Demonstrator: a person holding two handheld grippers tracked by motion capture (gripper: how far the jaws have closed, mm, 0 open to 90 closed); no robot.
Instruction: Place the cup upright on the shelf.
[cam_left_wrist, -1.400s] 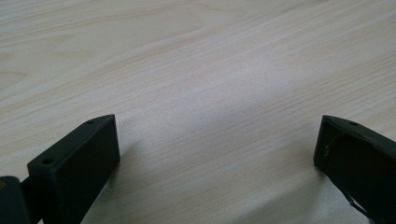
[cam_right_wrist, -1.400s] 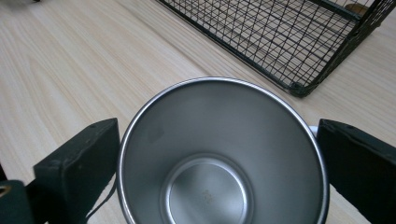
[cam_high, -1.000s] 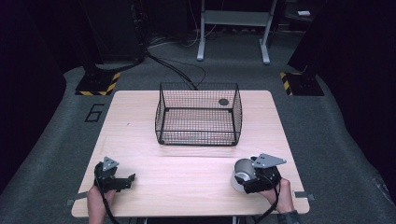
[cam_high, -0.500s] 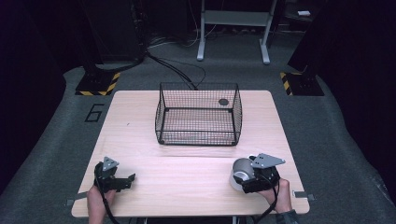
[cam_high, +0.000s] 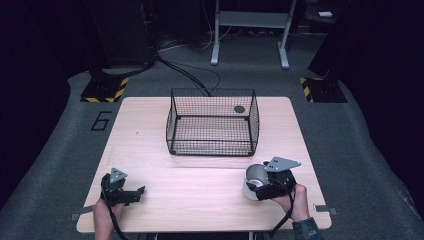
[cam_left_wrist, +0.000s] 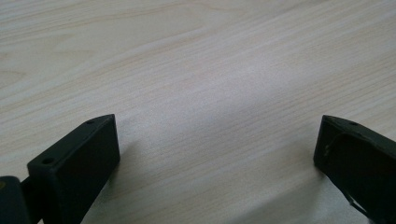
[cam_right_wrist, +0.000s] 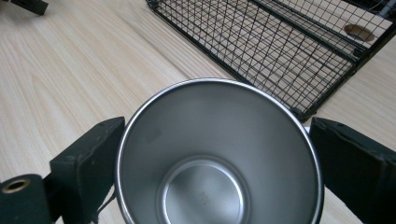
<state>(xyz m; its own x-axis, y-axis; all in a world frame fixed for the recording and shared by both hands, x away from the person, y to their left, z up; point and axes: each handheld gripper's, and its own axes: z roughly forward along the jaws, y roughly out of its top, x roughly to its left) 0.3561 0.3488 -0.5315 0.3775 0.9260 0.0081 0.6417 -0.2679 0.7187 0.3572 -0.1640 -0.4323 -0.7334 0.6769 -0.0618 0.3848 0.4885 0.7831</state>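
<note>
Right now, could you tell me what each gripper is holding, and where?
The right gripper brackets the steel cup at its rim; contact unclear. The left gripper holds nothing.

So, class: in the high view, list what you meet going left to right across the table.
left gripper → wire basket → steel cup → right gripper

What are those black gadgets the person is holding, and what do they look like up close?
They are handheld grippers. The left gripper and right gripper are black, each topped by a grey three-cornered plate, with a black cable trailing back past the hand. Each has two blocky black jaws. A dark sleeve shows at the right wrist.
</note>
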